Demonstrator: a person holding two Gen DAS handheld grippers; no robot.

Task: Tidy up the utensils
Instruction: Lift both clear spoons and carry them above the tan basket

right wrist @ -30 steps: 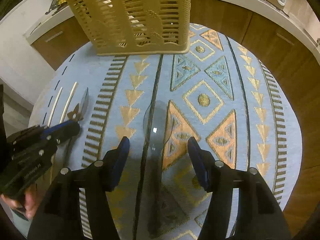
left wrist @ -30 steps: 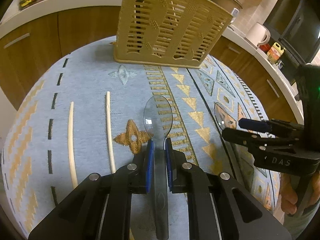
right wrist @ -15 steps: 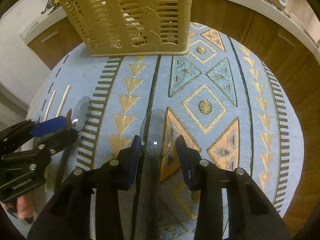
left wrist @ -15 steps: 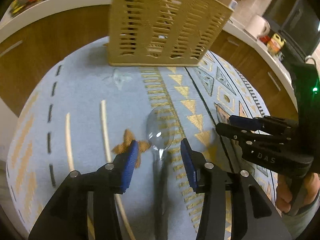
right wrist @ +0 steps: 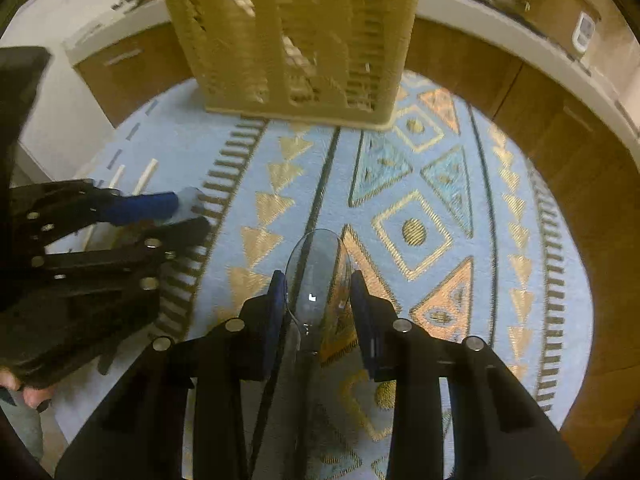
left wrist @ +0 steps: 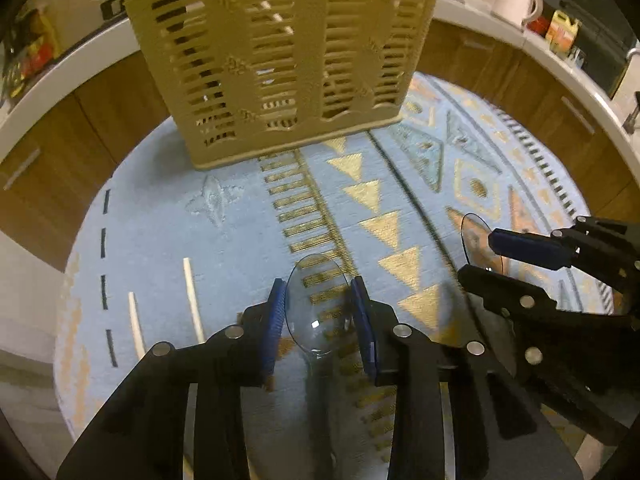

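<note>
Clear plastic formed both spoons, each with a smooth oval bowl that let the cloth's pattern show through. The left spoon (left wrist: 316,308) sat with its bowl between the blue-padded fingers of the left gripper (left wrist: 319,300), the pads closed against the bowl's edges and the handle running back under the black frame. The right spoon (right wrist: 318,280) was clamped the same way in the right gripper (right wrist: 319,294), its bowl tilted up on edge between the pads. Whether either spoon had left the cloth could not be told.

Under them lay a woven tablecloth (left wrist: 168,240) of pale blue, ribbed in texture and worked with gold triangles, diamonds and dark dashed lines, spread over a round table. Two thin cream chopsticks (left wrist: 192,300) lay on it side by side to the left of the left gripper, apart from each other.

At the far edge of the table stood a tan plastic utensil basket (left wrist: 280,60), rectangular and upright, its walls cut through with rows of horizontal slots and small moulded diamonds. Pale stick-like shapes showed through the slots, and one light tip rose above the rim at its left corner; blur hid what else was inside. Wooden cabinet fronts (right wrist: 480,64) under a white counter curved behind the table.
</note>
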